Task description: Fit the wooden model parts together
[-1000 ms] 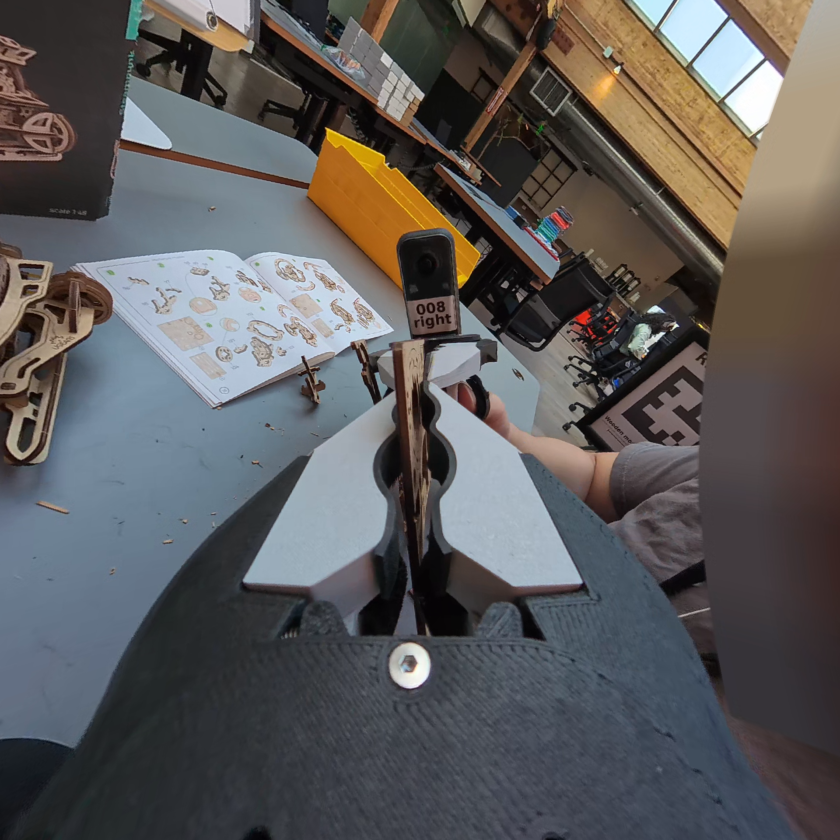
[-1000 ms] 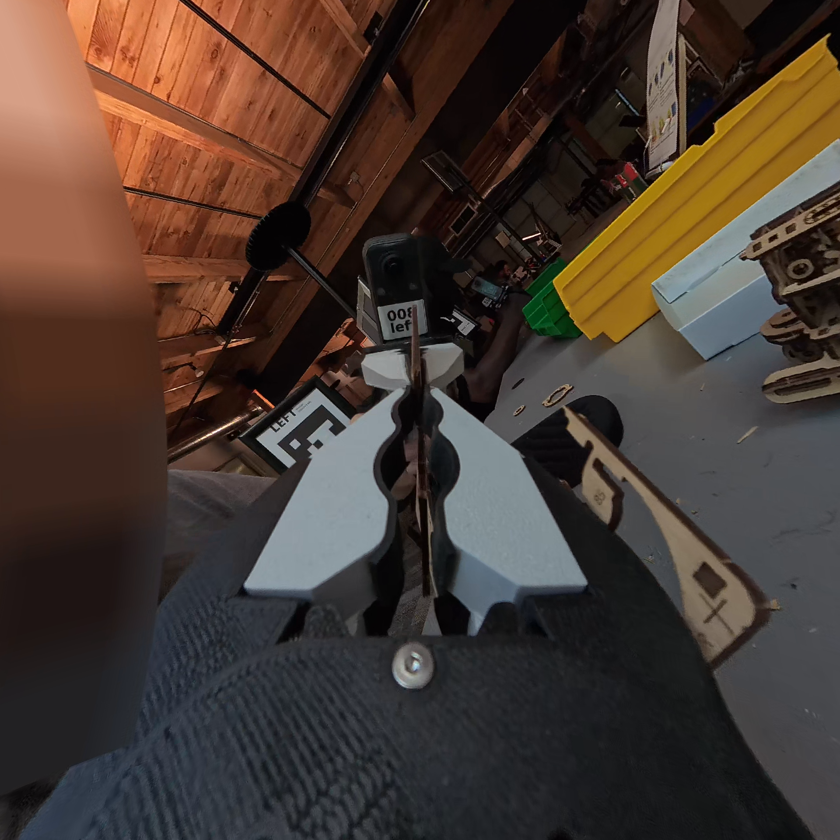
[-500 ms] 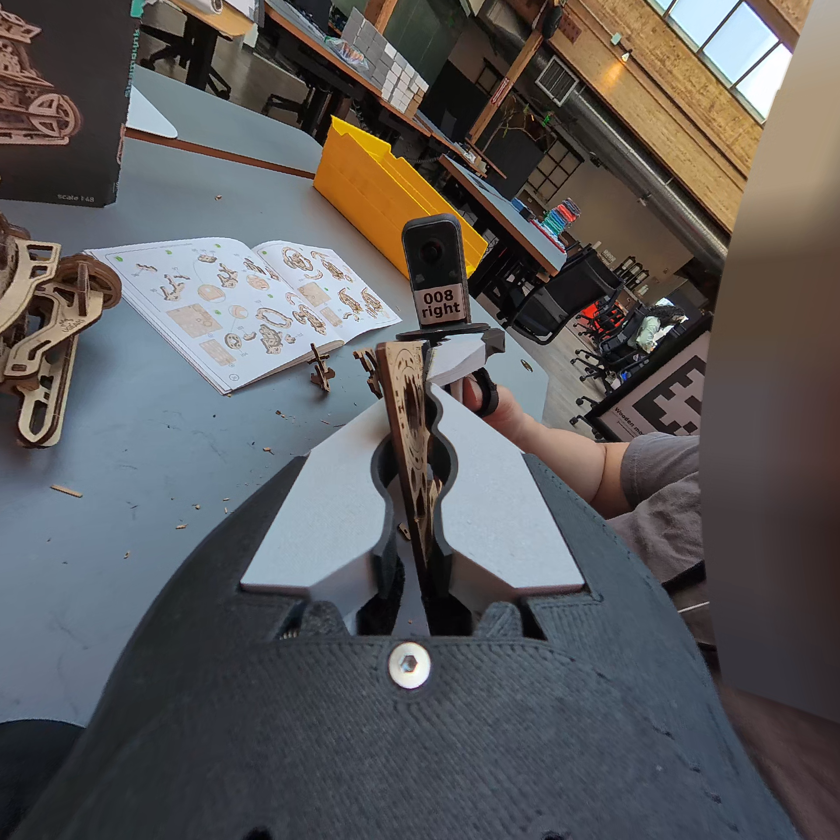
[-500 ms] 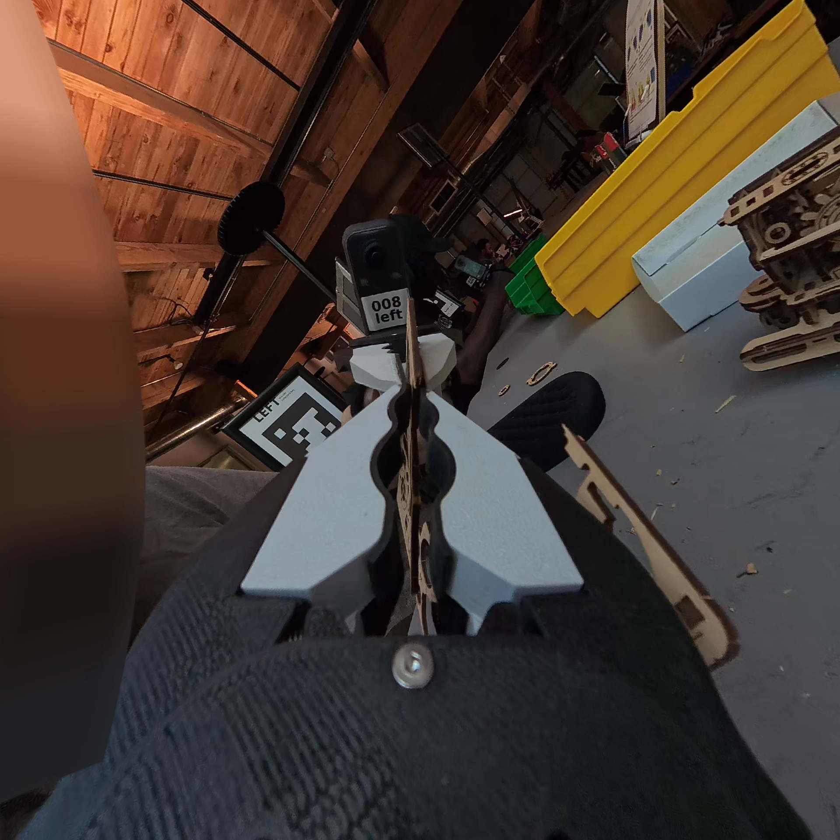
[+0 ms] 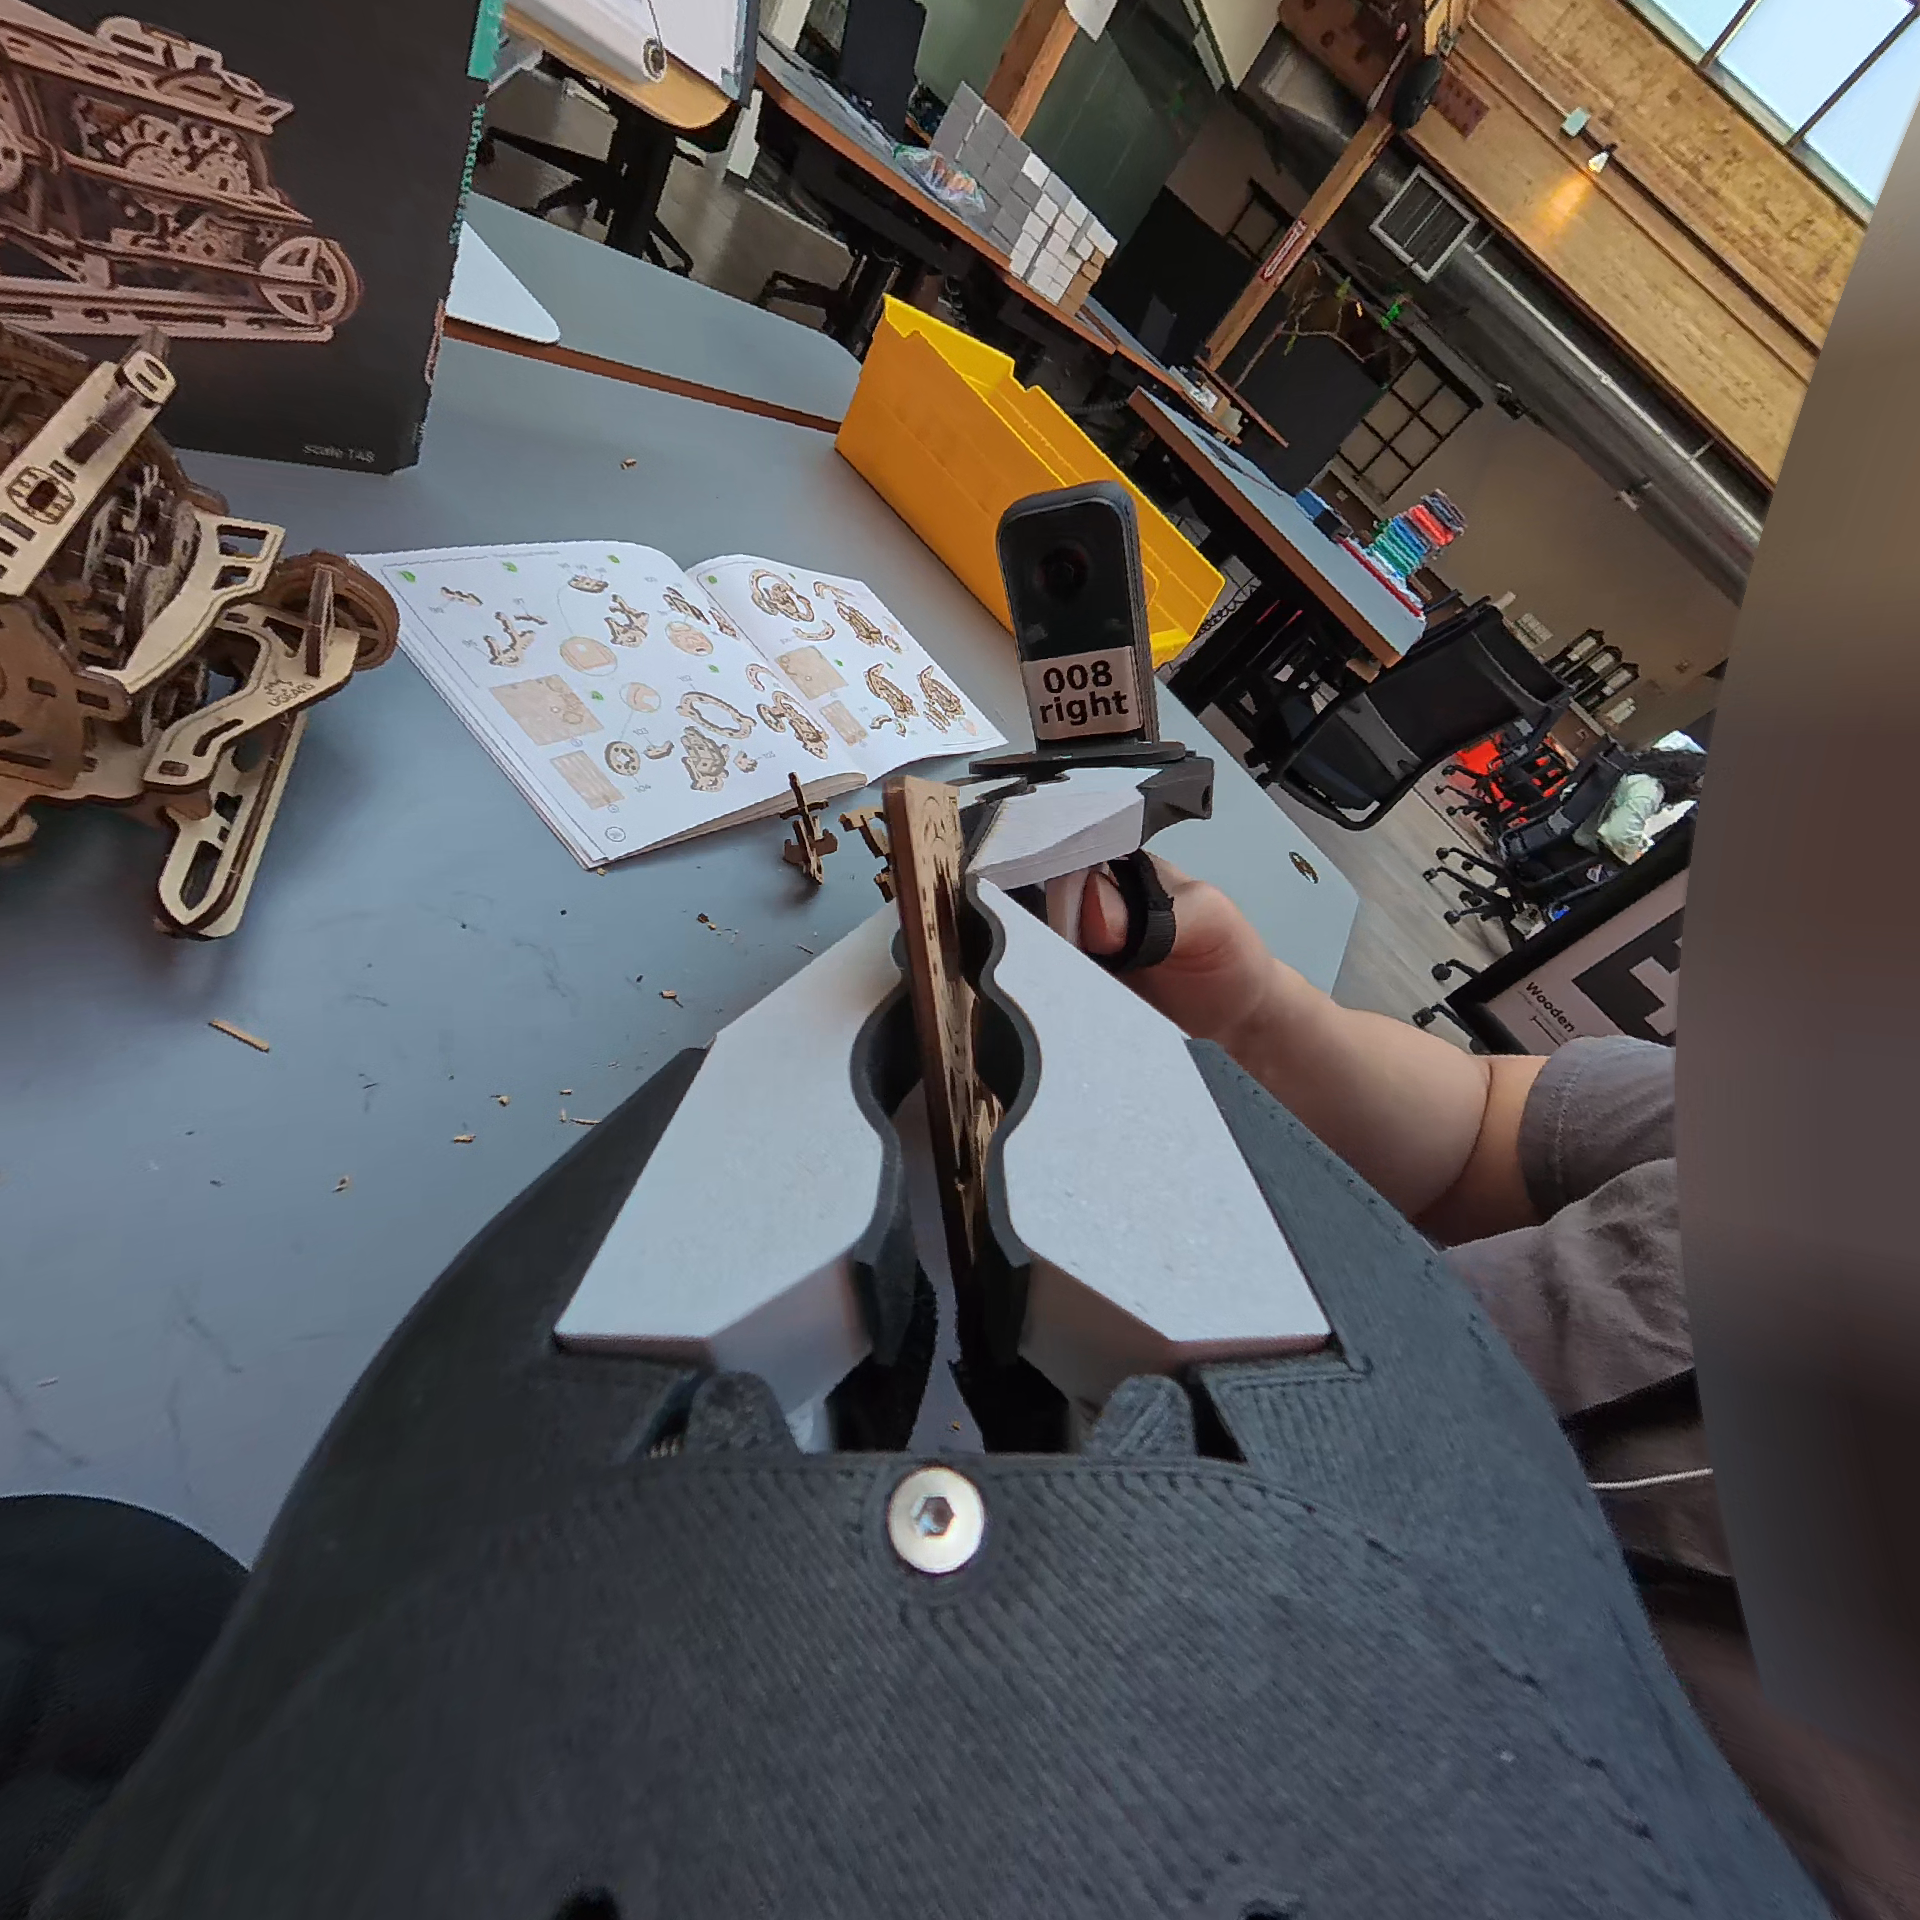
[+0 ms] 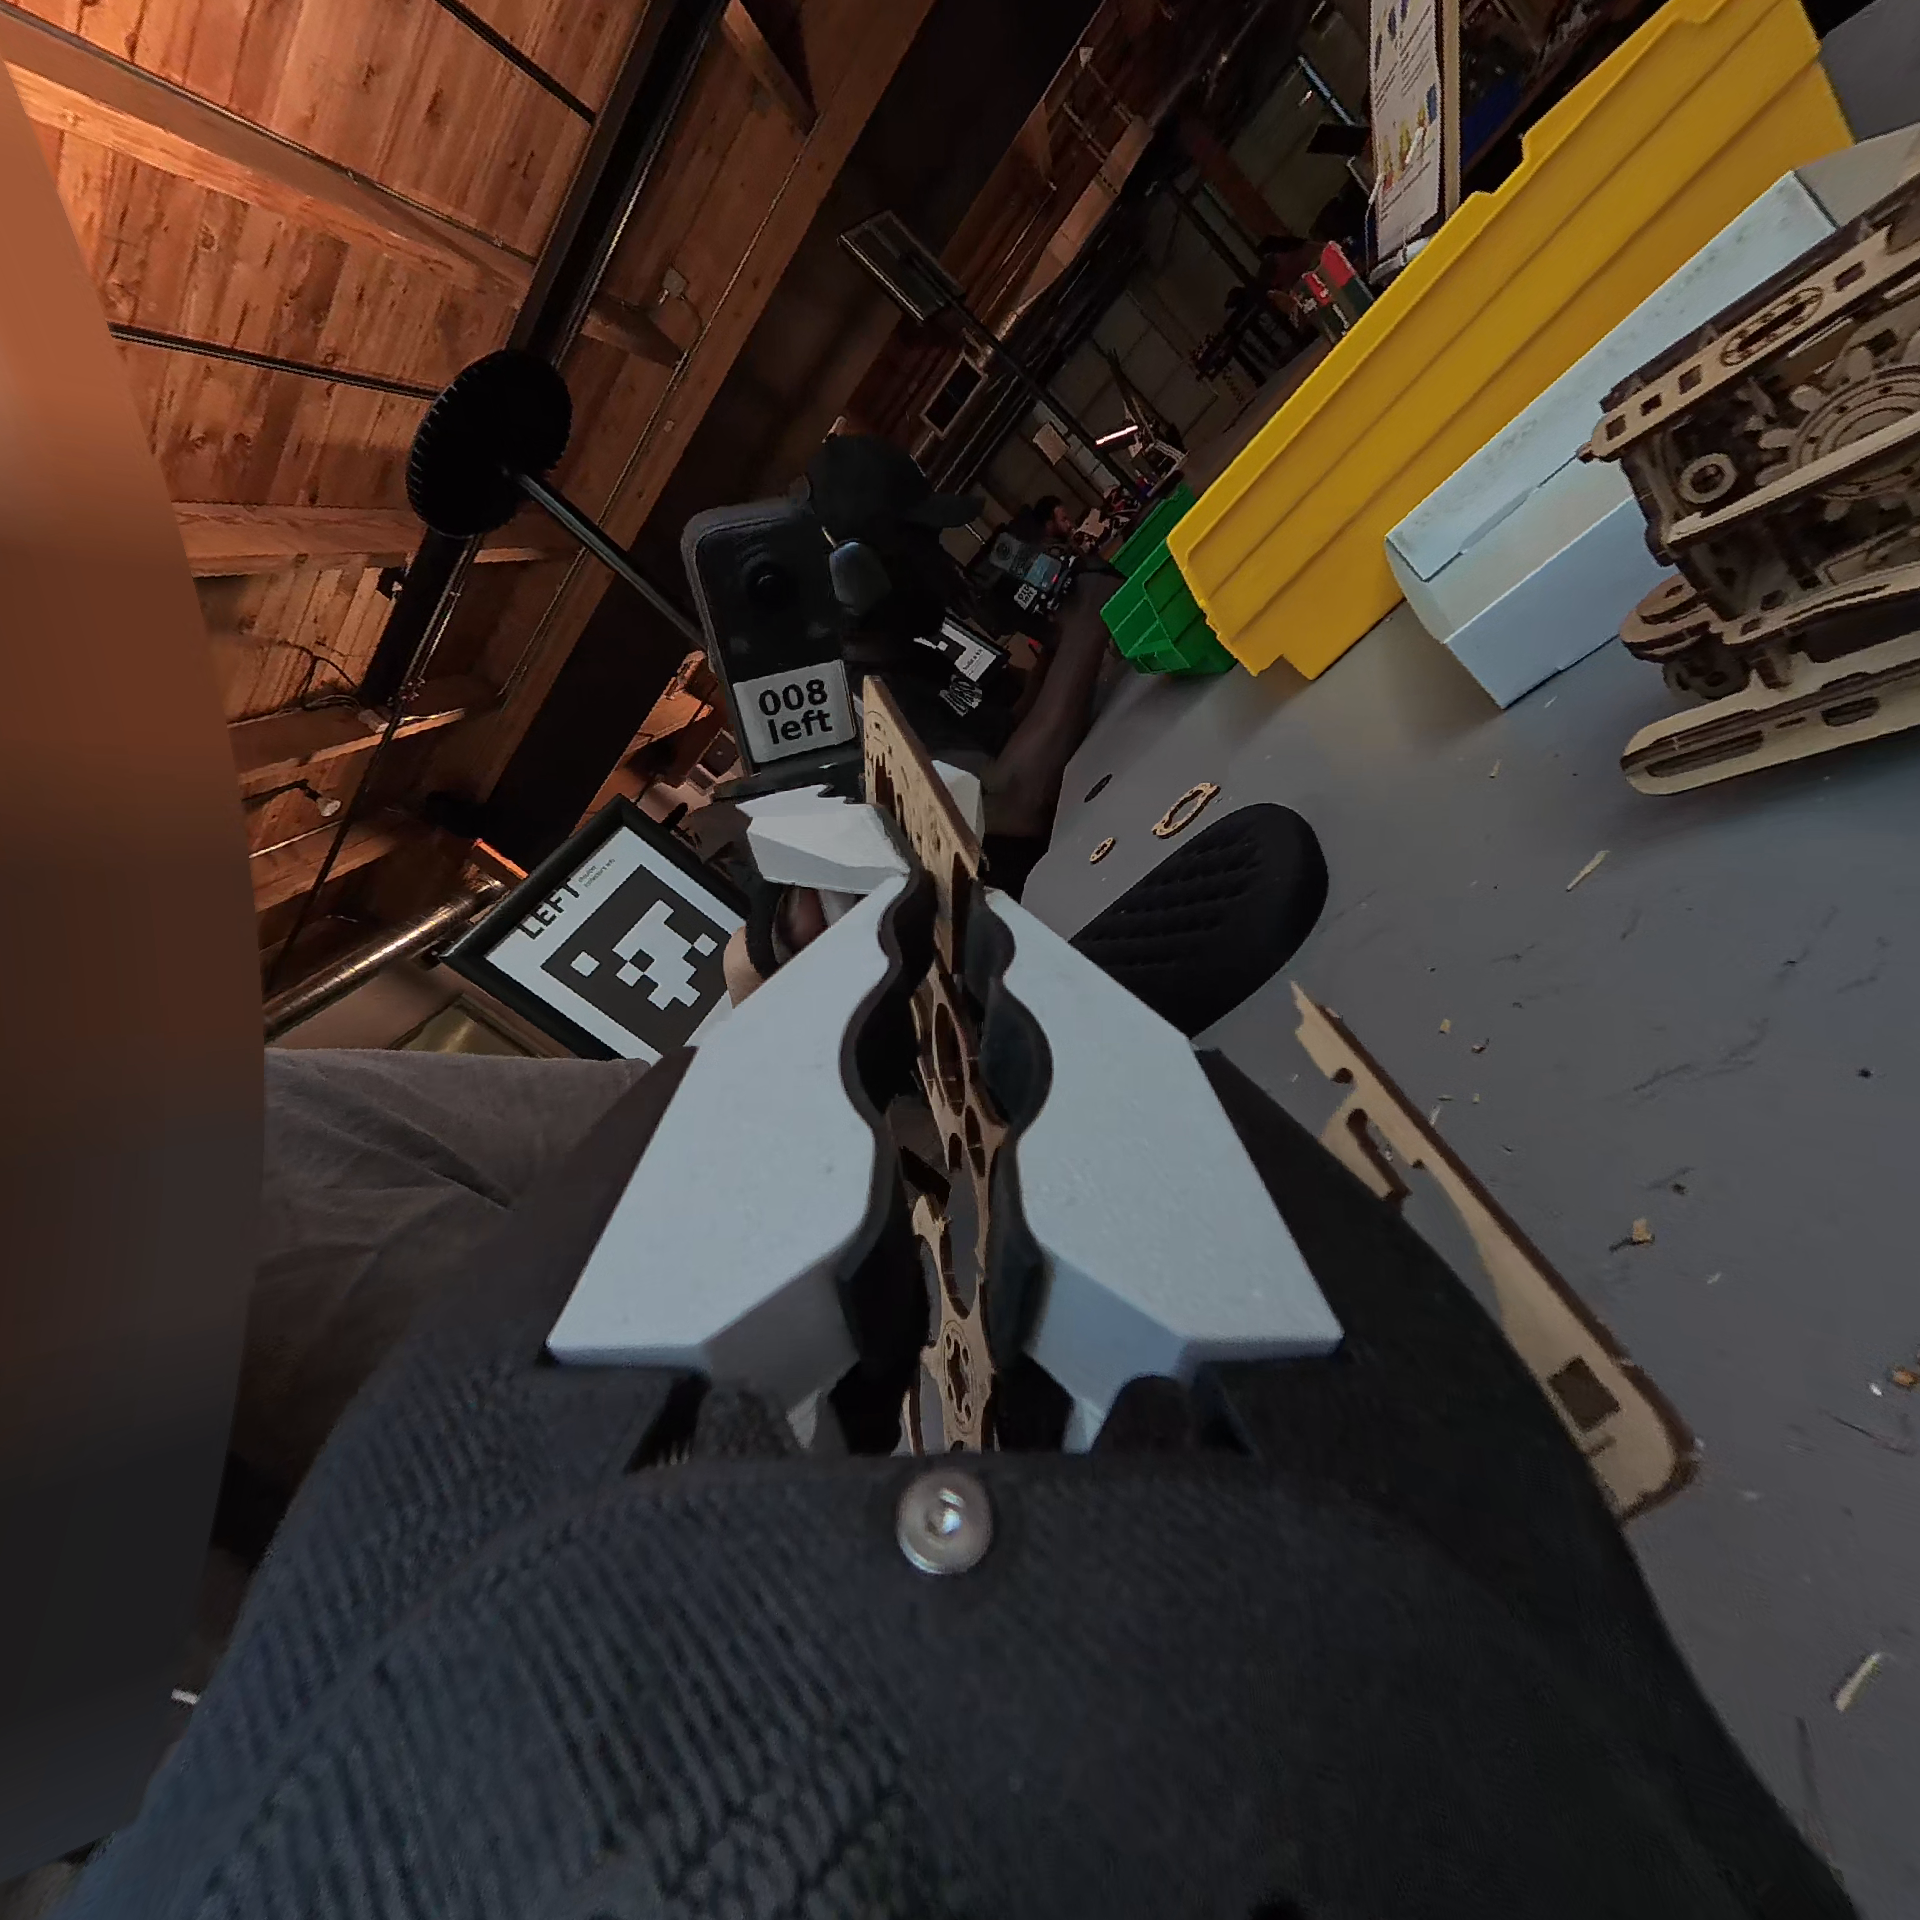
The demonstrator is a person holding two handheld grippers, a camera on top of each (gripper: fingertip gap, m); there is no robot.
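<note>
Here, both your grippers face each other, jaws closed on one flat wooden panel [image 5: 951,1039] — left gripper [image 5: 940,935], right gripper [image 6: 940,914]. Beyond your left jaws a yellow bin [image 5: 966,457] sits at the tabletop [image 5: 312,1091] edge, contents hidden. Left of them — booklet [image 5: 665,686] and wooden model [image 5: 135,644].

Right tongs [image 6: 940,935] clamp a flat wooden sheet [image 6: 951,1174] edge-on; left tongs [image 6: 831,842] face them, touching it.
</note>
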